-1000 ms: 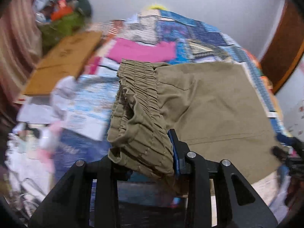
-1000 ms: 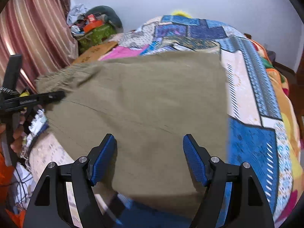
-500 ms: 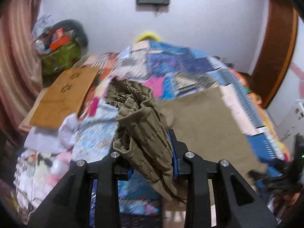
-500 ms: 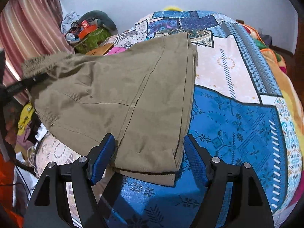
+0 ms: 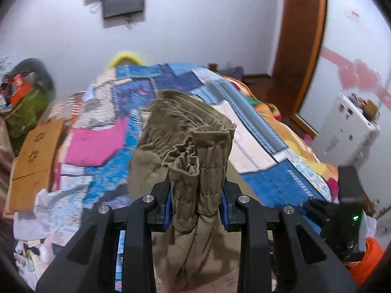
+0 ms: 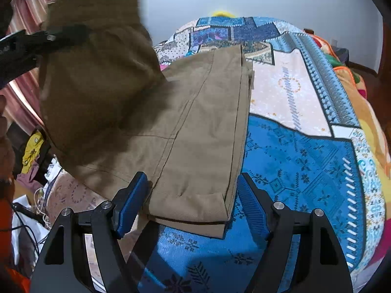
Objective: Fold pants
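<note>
Olive-khaki pants (image 6: 202, 131) lie on a patchwork bedspread (image 6: 305, 151), legs stacked flat. My left gripper (image 5: 198, 195) is shut on the gathered elastic waistband (image 5: 200, 146) and holds it lifted above the bed; the cloth hangs down between its fingers. In the right wrist view this lifted waist end (image 6: 92, 73) arches over the flat part at upper left, with the left gripper (image 6: 36, 41) above it. My right gripper (image 6: 193, 202) is open, its blue pads on either side of the near hem edge, low over the bed.
A pink garment (image 5: 95, 144) and a cardboard sheet (image 5: 31, 153) lie at the bed's left side. Clutter and a green bag (image 5: 24, 107) stand left. A white cabinet (image 5: 347, 131) and a wooden door frame (image 5: 303, 48) are at right.
My left gripper has lifted the waistband up and swung it over toward the legs. The pants have slid away from the right gripper, whose pads now straddle the near hem.
</note>
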`<state>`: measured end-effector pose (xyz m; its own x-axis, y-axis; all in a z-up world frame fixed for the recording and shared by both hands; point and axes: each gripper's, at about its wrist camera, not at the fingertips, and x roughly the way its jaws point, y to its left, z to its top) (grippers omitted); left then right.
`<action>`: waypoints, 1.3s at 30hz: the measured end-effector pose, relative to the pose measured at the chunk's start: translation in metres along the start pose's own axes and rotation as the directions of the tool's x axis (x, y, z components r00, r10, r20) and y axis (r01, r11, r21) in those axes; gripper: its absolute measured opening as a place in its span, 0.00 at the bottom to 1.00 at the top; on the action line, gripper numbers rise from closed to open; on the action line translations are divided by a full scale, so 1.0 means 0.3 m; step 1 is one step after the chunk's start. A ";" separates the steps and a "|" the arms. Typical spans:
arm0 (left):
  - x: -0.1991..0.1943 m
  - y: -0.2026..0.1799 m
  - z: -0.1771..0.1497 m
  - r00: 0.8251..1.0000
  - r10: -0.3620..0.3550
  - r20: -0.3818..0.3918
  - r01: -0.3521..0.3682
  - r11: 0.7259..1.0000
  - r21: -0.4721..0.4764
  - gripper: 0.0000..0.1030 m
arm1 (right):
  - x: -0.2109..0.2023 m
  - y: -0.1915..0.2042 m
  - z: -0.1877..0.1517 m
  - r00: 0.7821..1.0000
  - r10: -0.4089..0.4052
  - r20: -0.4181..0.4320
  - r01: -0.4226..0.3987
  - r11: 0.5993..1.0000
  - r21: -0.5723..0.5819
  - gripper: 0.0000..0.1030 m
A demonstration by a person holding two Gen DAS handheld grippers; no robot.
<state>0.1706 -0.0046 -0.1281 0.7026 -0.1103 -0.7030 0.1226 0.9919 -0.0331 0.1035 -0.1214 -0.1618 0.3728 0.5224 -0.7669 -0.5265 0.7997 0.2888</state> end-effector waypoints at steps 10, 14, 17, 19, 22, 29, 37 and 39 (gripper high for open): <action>0.199 -0.125 -0.069 0.976 -0.108 -0.191 0.114 0.993 0.023 0.33 | -0.141 -0.096 0.001 0.991 -0.107 0.079 0.104 0.994 0.035 0.71; 0.208 -0.151 -0.086 0.968 -0.119 -0.222 0.131 0.991 0.039 0.40 | -0.161 -0.144 -0.016 0.986 -0.144 0.078 0.139 0.988 0.064 0.71; 0.199 -0.156 -0.092 0.958 -0.150 -0.244 0.164 0.986 0.035 0.57 | -0.168 -0.166 -0.018 0.985 -0.156 0.076 0.149 0.985 0.082 0.71; 0.177 -0.156 -0.092 0.955 -0.172 -0.243 0.185 0.982 0.029 0.63 | -0.178 -0.168 -0.020 0.984 -0.156 0.081 0.149 0.985 0.088 0.71; 0.133 -0.133 -0.085 0.971 -0.123 -0.203 0.131 0.991 0.029 0.69 | -0.189 -0.158 -0.011 0.983 -0.154 0.099 0.146 0.985 0.088 0.71; 0.051 0.061 -0.044 0.995 0.014 -0.104 -0.017 0.999 -0.028 0.86 | -0.192 -0.123 0.031 0.980 -0.151 0.132 0.143 0.987 0.072 0.71; 0.115 0.300 -0.023 0.981 0.119 -0.153 -0.136 0.985 -0.106 0.86 | -0.158 -0.037 0.116 0.981 -0.076 0.179 0.070 0.997 0.035 0.72; 0.144 0.331 -0.017 0.978 0.128 -0.167 -0.147 0.983 -0.109 0.86 | -0.112 -0.022 0.120 0.985 -0.070 0.158 0.068 0.998 0.021 0.72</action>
<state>0.2095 0.0895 -0.1653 0.5857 0.0294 -0.8100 -0.0594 0.9982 -0.0067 0.1218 -0.1335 -0.1174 0.5246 0.5053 -0.6852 -0.4842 0.8390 0.2481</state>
